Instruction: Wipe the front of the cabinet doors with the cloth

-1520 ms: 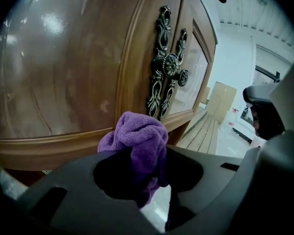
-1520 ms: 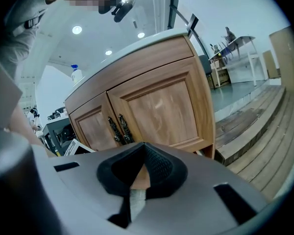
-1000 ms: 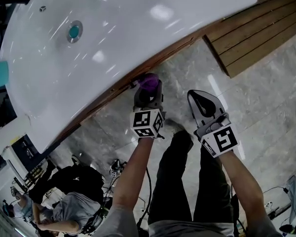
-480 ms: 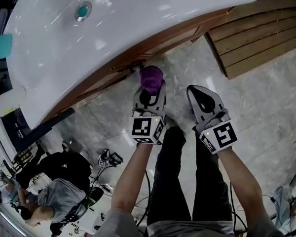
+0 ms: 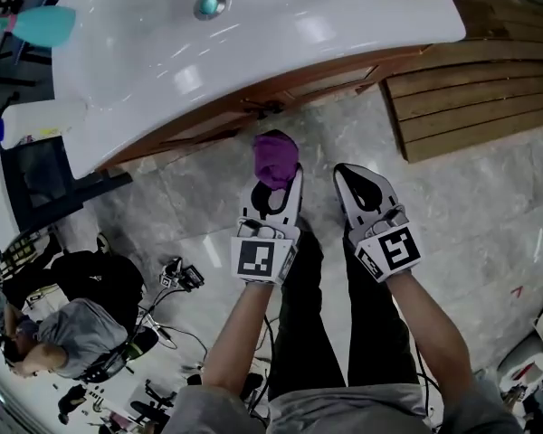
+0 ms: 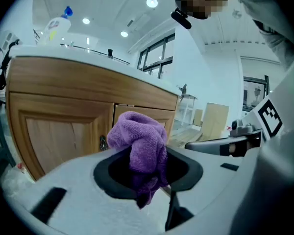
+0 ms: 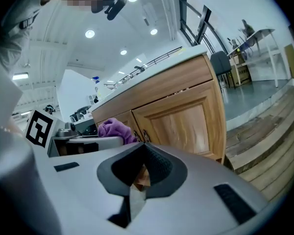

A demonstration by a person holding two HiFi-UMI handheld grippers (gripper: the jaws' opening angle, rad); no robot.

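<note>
Grey marble floor (image 5: 489,197) ran beneath a wooden cabinet (image 5: 281,89) topped by a white basin (image 5: 253,34). The left gripper (image 5: 277,181) was clenched on a bunched purple cloth (image 6: 139,141), which stuck up from between its jaws. The cloth sat near the two cabinet doors (image 6: 68,131), in front of their seam but not touching the wood. Just beside it, the right gripper (image 7: 139,173) had its jaws pressed together with nothing between them.

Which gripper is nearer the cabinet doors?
Left. The left gripper, shut on the purple cloth, is just short of the cabinet doors; the right gripper sits beside it, farther back.
</note>
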